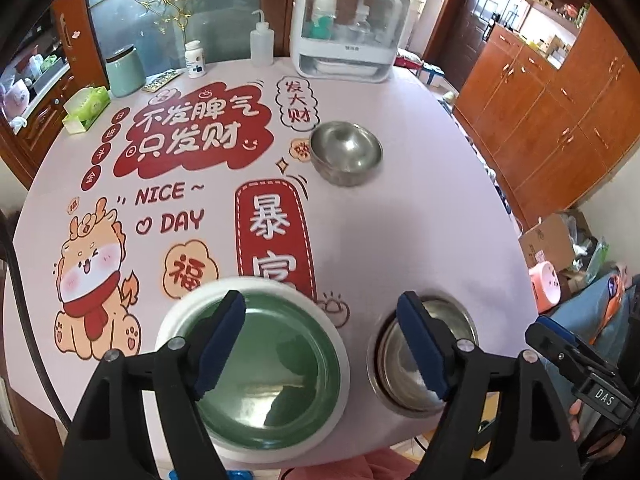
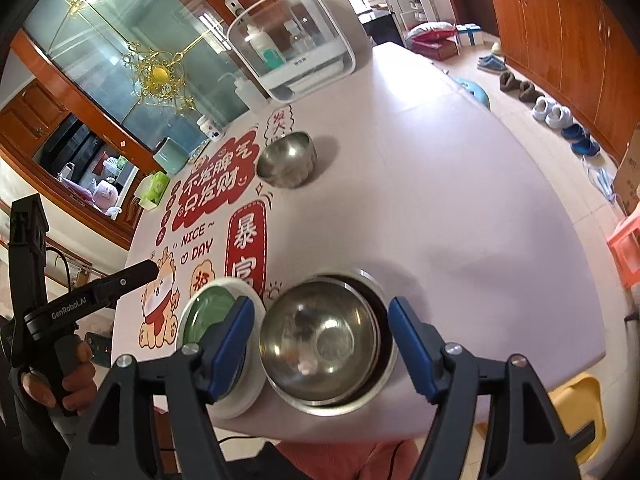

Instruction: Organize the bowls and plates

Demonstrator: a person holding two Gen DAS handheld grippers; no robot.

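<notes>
Both fingers (image 1: 322, 344) (image 2: 320, 346) spread open above green plate (image 1: 276, 376) and stacked steel bowls (image 2: 320, 340).

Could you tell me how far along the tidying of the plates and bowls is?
Done: the green plate sits on a white plate at the near table edge, and beside it steel bowls are nested. In hand: nothing; the left tongs and right tongs hang open above those stacks. Left: a lone steel bowl farther back probably belongs on the bowl stack.
</notes>
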